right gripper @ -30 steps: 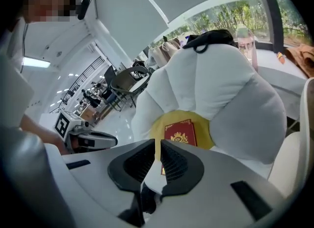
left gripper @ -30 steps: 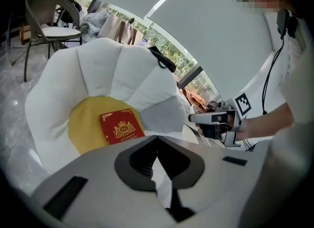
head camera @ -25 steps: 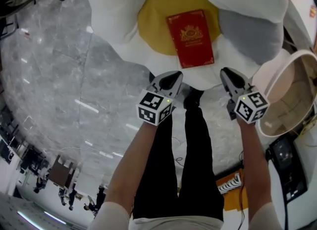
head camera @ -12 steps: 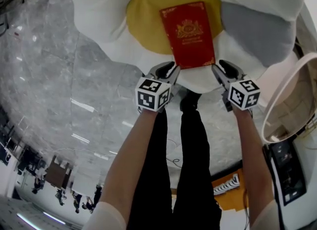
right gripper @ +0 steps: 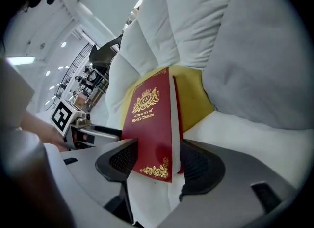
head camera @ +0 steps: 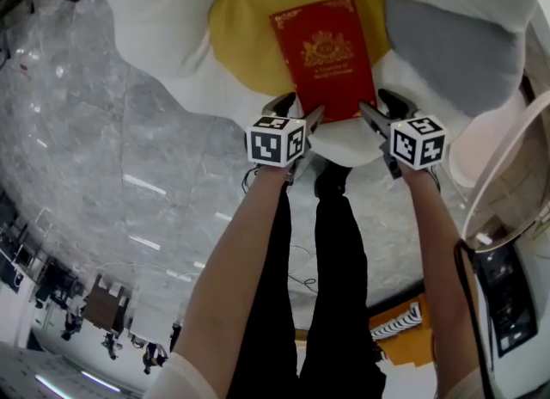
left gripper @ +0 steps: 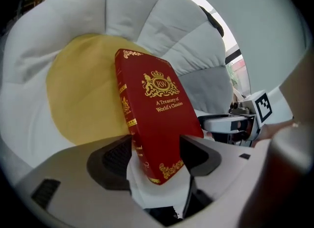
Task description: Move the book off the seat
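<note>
Broadly: the flower-shaped seat [head camera: 163, 19], with white padded petals round a yellow centre, fills the top of the head view.

The book [head camera: 325, 53], a red hardback with gilt tooling, lies flat on that centre. Its near edge reaches the white petal at 6 o'clock.

- **Handling (judged):** stiff boards, some weight, and a smooth cover likely to slip. The cushion beneath is soft and will give.
- **Where to hold:** best taken at the two near corners, pinched across its thickness. The fore-edge side may let the cover lift.

The left hand-held gripper [head camera: 298, 107] is at the book's 7 o'clock corner and the right hand-held gripper [head camera: 378, 103] at its 5 o'clock corner. Both have jaws just opened wide, with a corner between them, not yet clamped.

- **Head view only:** the whole seat and both grippers together.
- **Left gripper view only:** the banded spine.
- **Right gripper view only:** the pale page block, which shows the book's thickness.
</note>
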Demonstrator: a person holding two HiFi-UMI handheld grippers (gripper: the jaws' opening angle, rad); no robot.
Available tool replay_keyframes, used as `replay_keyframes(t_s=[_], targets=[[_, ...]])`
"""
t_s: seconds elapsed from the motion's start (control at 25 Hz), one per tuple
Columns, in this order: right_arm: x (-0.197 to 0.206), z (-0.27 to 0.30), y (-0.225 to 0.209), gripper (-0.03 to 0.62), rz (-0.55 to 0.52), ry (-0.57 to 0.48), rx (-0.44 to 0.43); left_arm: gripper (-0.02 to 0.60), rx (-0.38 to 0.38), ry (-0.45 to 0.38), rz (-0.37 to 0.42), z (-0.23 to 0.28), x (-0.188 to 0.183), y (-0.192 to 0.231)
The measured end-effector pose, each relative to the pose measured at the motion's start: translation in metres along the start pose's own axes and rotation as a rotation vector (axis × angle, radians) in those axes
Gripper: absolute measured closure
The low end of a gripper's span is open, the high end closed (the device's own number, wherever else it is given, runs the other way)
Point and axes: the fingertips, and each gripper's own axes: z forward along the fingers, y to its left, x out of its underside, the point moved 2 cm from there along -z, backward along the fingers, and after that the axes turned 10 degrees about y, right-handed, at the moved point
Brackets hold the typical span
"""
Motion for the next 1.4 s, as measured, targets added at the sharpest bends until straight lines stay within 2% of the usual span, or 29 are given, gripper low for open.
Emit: replay_keyframes(t_s=[0.2,0.4,0.56,1.4], targets=[[0.005,0.027,0.003,0.283,-0.008,0.056,-0.025,0.253,0.024,0.031,-0.035,0.020,0.006,0.003],[0.007,0.037,-0.002,0.287,-0.010,0.057,0.041,0.258,0.014,0.051,-0.034,0.027,0.004,0.007],[0.014,0.035,0.010,0.304,0.007,0.053,0.040,0.262,0.000,0.057,-0.007,0.017,0.008,0.009],[0.003,-0.104,0.081,0.306,0.120,-0.094,0.049,0.268,-0.013,0.048,0.176,-0.103,-0.013,-0.097]])
